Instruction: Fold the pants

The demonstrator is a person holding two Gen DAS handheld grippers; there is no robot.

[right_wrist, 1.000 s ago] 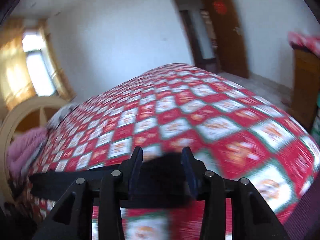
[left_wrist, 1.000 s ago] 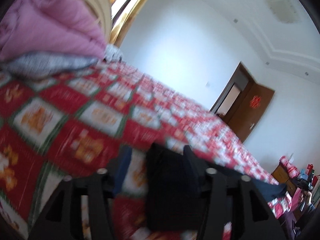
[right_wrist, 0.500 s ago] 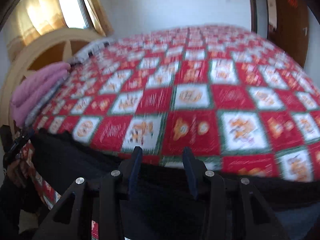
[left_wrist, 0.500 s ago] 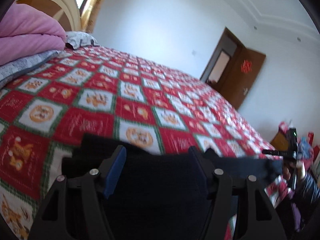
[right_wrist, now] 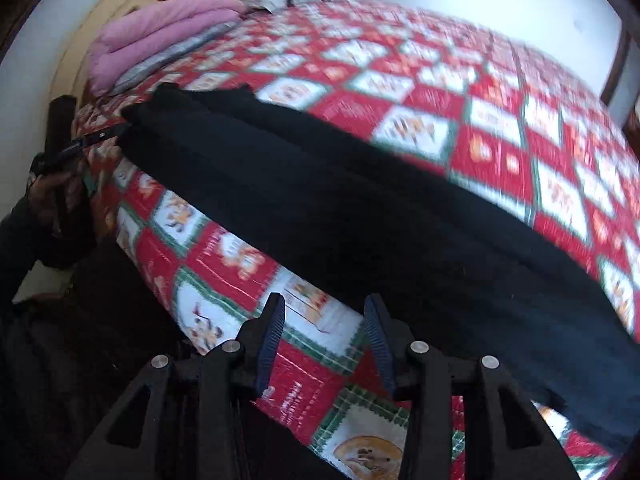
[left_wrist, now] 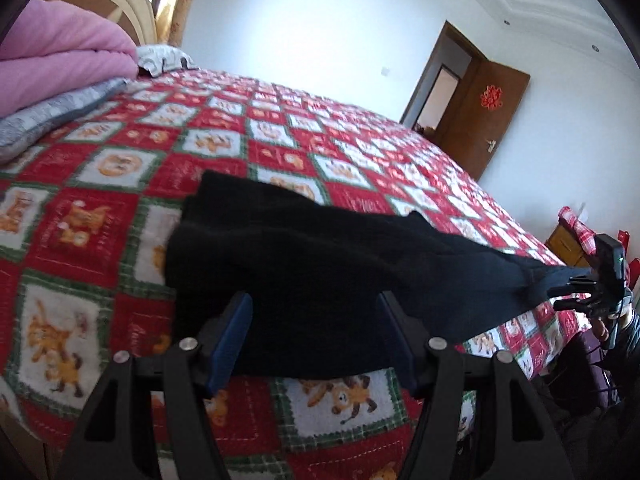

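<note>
Open bedspread [left_wrist: 120, 216] beyond pants [left_wrist: 304, 256]

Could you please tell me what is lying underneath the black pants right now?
The black pants lie stretched across the red patterned bedspread, which shows around them on every side. Whatever is below the bedspread, and the squares directly beneath the pants, are covered.

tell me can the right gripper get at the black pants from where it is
Probably yes. The right gripper is open and empty over the bedspread, and the black pants lie just beyond its fingertips with nothing in between.
</note>
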